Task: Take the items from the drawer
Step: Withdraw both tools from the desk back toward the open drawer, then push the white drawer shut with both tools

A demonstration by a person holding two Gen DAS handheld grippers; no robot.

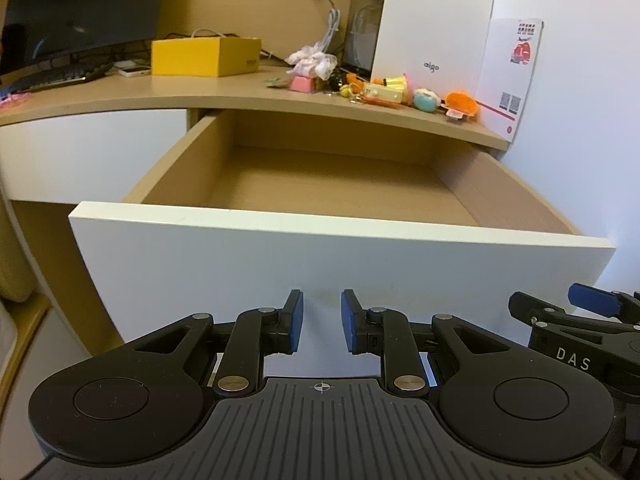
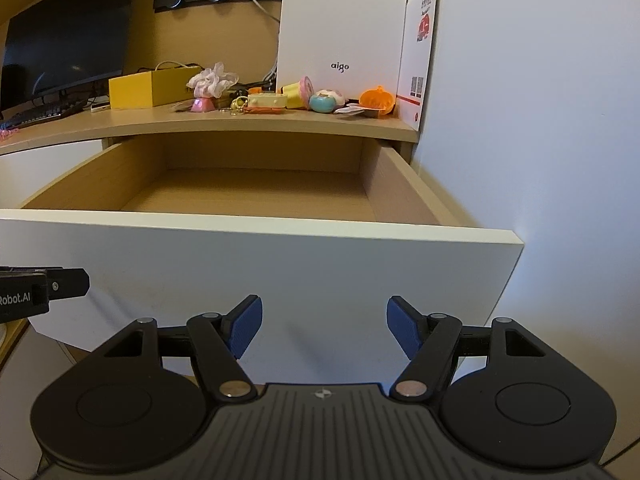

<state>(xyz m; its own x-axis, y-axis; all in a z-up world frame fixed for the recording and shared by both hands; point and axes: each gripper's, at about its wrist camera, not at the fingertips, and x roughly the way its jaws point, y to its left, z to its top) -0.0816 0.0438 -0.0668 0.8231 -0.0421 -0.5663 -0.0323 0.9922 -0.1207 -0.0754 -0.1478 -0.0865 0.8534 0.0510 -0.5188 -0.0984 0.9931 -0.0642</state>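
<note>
The drawer (image 1: 340,236) (image 2: 256,236) is pulled out from under the desk, and the part of its wooden floor that shows holds nothing. Several small toys sit on the desktop above it: an orange one (image 1: 460,105) (image 2: 376,100), a teal ball (image 1: 425,101) (image 2: 322,103), a cream and yellow piece (image 1: 386,90) (image 2: 267,101) and a pink one (image 1: 303,83) (image 2: 201,105). My left gripper (image 1: 321,320) hangs in front of the white drawer front, open by a narrow gap and holding nothing. My right gripper (image 2: 324,326) is beside it, open wide and holding nothing.
A yellow box (image 1: 206,56) (image 2: 150,87), a white aigo box (image 1: 432,20) (image 2: 340,28), a monitor (image 1: 80,8) and a keyboard (image 1: 56,76) stand on the desk (image 1: 180,94). A white wall (image 2: 540,120) closes the right side.
</note>
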